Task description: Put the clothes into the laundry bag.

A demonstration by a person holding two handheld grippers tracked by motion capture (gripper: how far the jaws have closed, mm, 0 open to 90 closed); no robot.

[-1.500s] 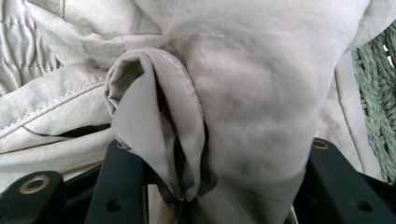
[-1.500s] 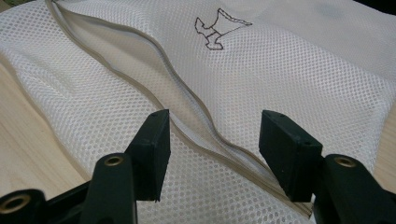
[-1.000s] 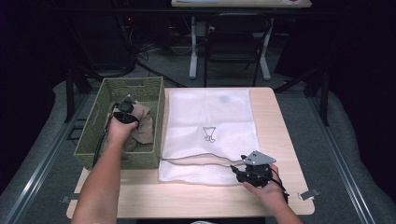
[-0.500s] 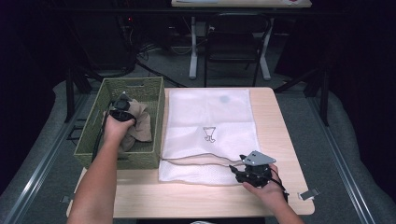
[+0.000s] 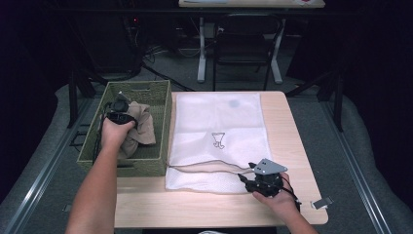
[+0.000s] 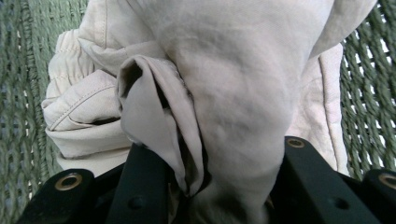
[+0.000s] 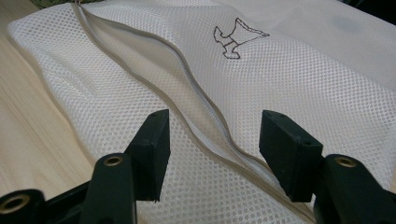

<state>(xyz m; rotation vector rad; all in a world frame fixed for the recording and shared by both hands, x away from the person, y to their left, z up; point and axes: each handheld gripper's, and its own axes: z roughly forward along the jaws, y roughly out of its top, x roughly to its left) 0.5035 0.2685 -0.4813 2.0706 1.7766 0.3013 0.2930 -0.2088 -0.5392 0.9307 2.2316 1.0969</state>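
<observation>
The beige garment sits bunched in the green woven basket at the tabletop's left, clamped between the left gripper's jaws. Near right, the right gripper hovers open over the white mesh laundry bag's unzipped edge.

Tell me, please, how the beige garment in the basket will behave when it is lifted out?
Probably floppy: the beige garment bunches and folds between the left gripper jaws. Likely light, being thin cloth. It may drag on the basket rim.
</observation>
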